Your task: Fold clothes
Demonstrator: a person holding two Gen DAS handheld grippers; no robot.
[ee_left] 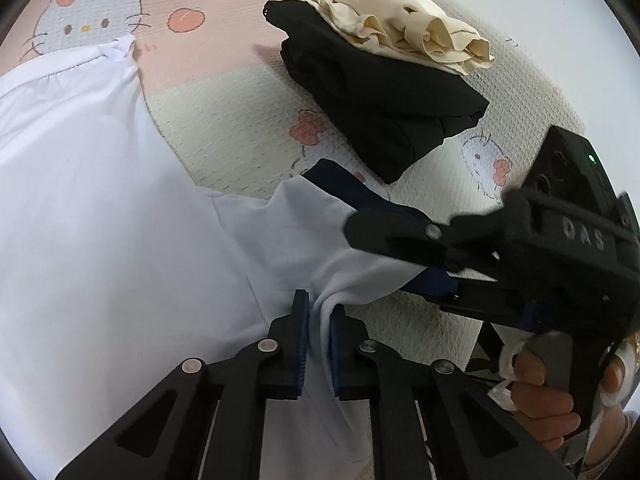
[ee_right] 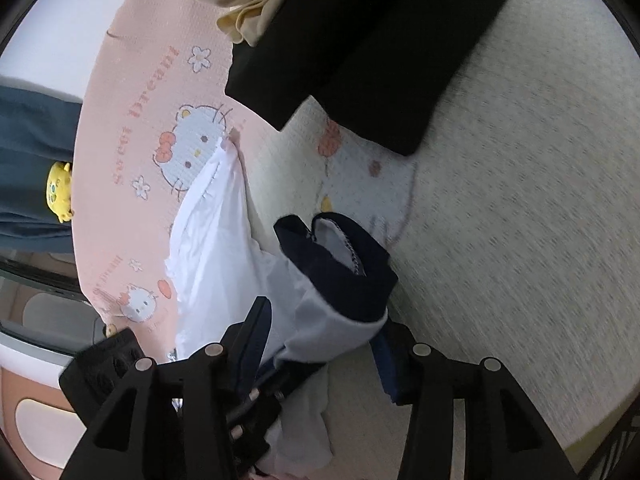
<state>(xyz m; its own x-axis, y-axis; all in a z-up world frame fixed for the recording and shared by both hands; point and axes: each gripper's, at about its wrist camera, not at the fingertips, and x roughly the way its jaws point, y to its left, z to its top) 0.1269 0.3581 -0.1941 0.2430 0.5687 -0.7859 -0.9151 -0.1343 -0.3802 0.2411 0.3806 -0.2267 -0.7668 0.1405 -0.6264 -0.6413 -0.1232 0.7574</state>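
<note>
- the white garment [ee_left: 120, 208] lies on the cat-print mat [ee_left: 224, 96], its length running from a far corner by a printed cat face back to both grippers, its navy-cuffed sleeve [ee_right: 340, 264] toward the folded black garment [ee_left: 380, 92].
- left gripper [ee_left: 319, 320] is pinched tight on a bunched white fold.
- right gripper [ee_right: 320, 344] stands apart, jaws roughly half wide, straddling the cuffed sleeve without pressing it.

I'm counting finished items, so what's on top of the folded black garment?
A crumpled cream ruffled garment lies on the folded black garment; anything beneath either piece is covered.
</note>
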